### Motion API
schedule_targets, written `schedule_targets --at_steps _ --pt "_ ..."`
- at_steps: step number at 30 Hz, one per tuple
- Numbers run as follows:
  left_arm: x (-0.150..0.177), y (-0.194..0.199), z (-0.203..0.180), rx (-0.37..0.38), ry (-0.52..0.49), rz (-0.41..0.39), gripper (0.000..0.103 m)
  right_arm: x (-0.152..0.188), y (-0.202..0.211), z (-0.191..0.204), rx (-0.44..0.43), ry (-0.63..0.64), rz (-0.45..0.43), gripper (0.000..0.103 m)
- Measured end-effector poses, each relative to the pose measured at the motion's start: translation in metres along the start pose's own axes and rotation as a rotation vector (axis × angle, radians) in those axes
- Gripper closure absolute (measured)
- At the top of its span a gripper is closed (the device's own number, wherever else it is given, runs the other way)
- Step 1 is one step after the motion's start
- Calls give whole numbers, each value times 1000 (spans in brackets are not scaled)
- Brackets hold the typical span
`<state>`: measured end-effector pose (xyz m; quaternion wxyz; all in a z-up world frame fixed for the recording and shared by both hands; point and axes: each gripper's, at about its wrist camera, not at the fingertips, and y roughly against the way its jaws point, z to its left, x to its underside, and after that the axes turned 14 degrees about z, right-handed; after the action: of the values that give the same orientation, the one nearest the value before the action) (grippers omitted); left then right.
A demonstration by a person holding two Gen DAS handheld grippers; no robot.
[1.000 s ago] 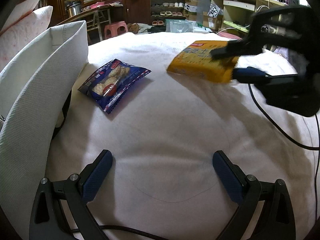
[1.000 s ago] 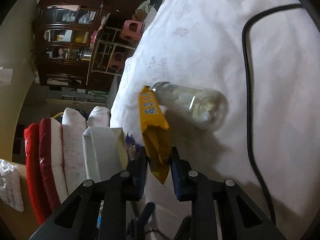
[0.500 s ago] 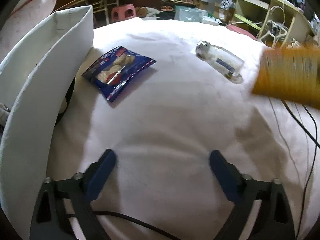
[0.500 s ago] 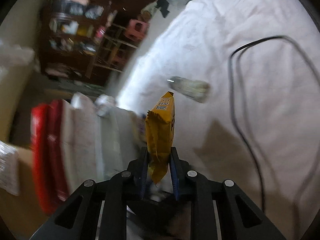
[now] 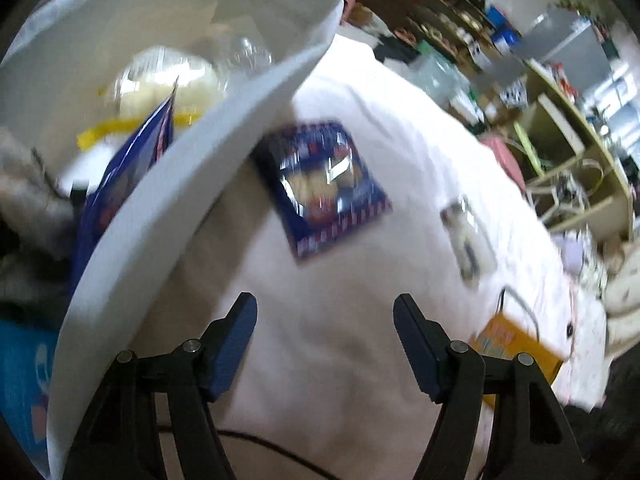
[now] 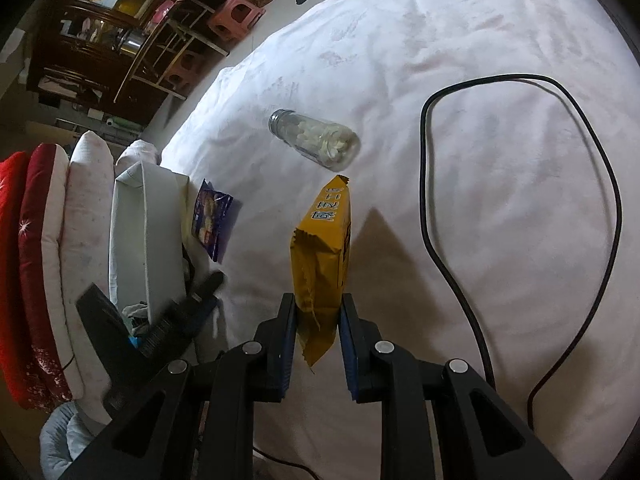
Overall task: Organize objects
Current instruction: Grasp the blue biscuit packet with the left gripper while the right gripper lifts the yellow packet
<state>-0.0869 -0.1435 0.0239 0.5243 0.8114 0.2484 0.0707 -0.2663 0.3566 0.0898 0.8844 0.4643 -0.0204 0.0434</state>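
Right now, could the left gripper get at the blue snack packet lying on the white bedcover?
Probably yes. The left gripper is open with nothing between its fingers, having just been closing, and the blue snack packet lies flat just ahead on bare white bedcover, beside the white fabric bin, with nothing between them.

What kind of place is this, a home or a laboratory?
Most likely a lived-in home, probably a bedroom also used for storage. The work surface is a bed with a white cover, stacked pillows lie beside it, and a dark wooden cabinet and a pink stool stand behind.
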Motion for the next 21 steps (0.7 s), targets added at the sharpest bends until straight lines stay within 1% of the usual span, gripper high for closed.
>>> schedule_targets --at_steps 3,6,8,10,14,16,17,18,19,20,21 --pt "-19 -3 -6 17 27 11 33 1 0 -5 -10 -9 3 83" --pt "-40 -17 -6 68 111 45 33 -3 -7 -10 -21 -24 30 83" --pt "-52 -21 -2 93 171 48 33 -3 -13 -14 -50 -38 53 82" --pt "-62 -21 -1 82 192 40 33 -3 -17 -15 -71 -38 78 82" --pt "-78 -33 2 60 255 71 33 -2 -20 -13 -67 -17 89 81" --pt "-79 -34 4 54 275 66 32 -3 -20 -12 -72 -10 90 81" --pt "-80 -35 2 45 277 63 31 -4 -20 -13 -75 -10 89 81" --pt "-81 -36 1 35 274 62 27 -5 -20 -13 -81 -10 91 81" --pt "-82 -39 -2 29 268 66 20 -5 -21 -13 -88 -7 93 80" --pt "-84 -41 -6 28 261 68 17 -6 -21 -13 -94 -4 95 78" --pt "-84 -43 -10 23 256 71 10 -7 -23 -14 -94 -8 99 78"
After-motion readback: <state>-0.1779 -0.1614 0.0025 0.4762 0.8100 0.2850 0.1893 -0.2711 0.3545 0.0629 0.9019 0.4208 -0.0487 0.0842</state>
